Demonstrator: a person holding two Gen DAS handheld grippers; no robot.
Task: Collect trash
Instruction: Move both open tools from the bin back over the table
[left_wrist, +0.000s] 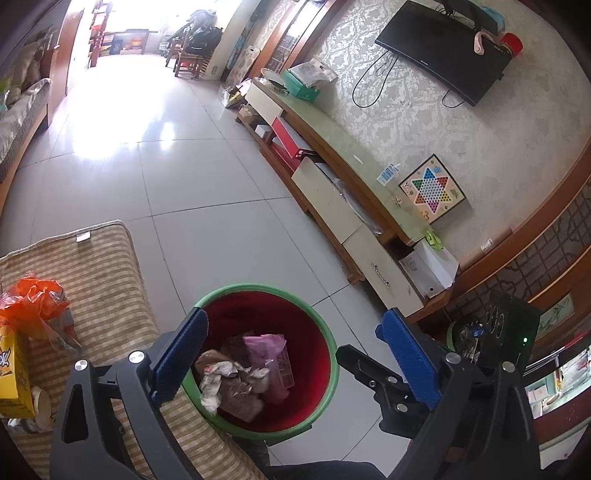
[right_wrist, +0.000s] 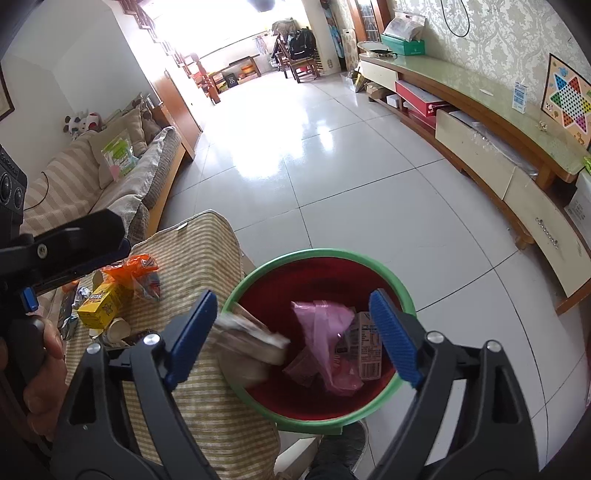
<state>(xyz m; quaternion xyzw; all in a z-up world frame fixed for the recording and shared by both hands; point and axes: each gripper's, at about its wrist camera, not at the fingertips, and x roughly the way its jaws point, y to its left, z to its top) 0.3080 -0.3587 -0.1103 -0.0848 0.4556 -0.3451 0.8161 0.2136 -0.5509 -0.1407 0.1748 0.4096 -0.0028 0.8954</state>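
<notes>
Here my right gripper (right_wrist: 295, 336) hangs wide open over the bin (right_wrist: 402, 295), a blurred brown packet (right_wrist: 251, 339) seemingly dropping in; my left gripper (left_wrist: 295, 354) gapes empty too. Next: back to the cushion (right_wrist: 207, 258). There I count one orange bag (right_wrist: 131, 273), one yellow box (right_wrist: 99, 304), perhaps two cups (right_wrist: 118, 328).

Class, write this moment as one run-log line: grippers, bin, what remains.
left gripper: open, empty | right gripper: open above bin | blurred brown item at rim | yellow box, orange bag remain on cushion
</notes>
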